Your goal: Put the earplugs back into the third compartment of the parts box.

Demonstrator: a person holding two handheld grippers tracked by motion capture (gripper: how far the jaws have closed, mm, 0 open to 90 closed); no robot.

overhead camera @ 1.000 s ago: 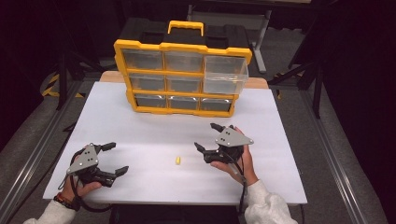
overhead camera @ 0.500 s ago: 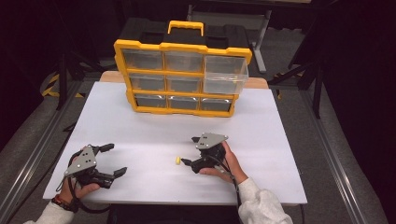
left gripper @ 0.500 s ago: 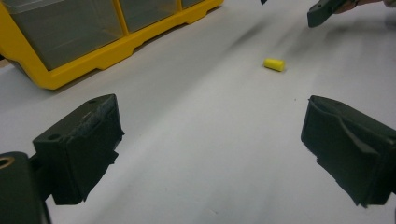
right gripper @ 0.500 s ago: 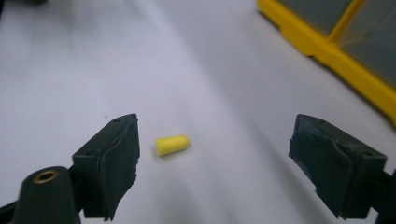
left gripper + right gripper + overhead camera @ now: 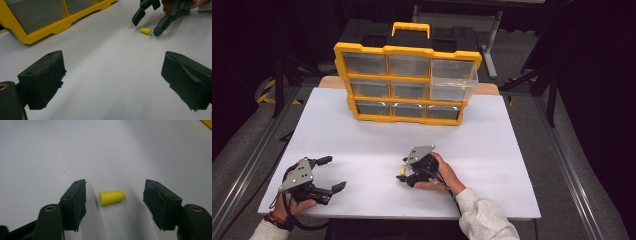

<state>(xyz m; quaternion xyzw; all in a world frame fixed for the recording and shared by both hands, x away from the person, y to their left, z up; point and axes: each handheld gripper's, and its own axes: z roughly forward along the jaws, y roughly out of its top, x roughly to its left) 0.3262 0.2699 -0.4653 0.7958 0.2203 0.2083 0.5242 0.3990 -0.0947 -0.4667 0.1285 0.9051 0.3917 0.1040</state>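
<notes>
**Right gripper straddles the earplug**

While the small yellow foam earplug lies on its side on the white table top, the right gripper sits low around it, its jaws just closing in yet touching neither end. Well apart at the table's near left corner, the left gripper rests spread wide, holding nothing. Behind stands a yellow plastic drawer organiser, one clear drawer pulled out.
</notes>
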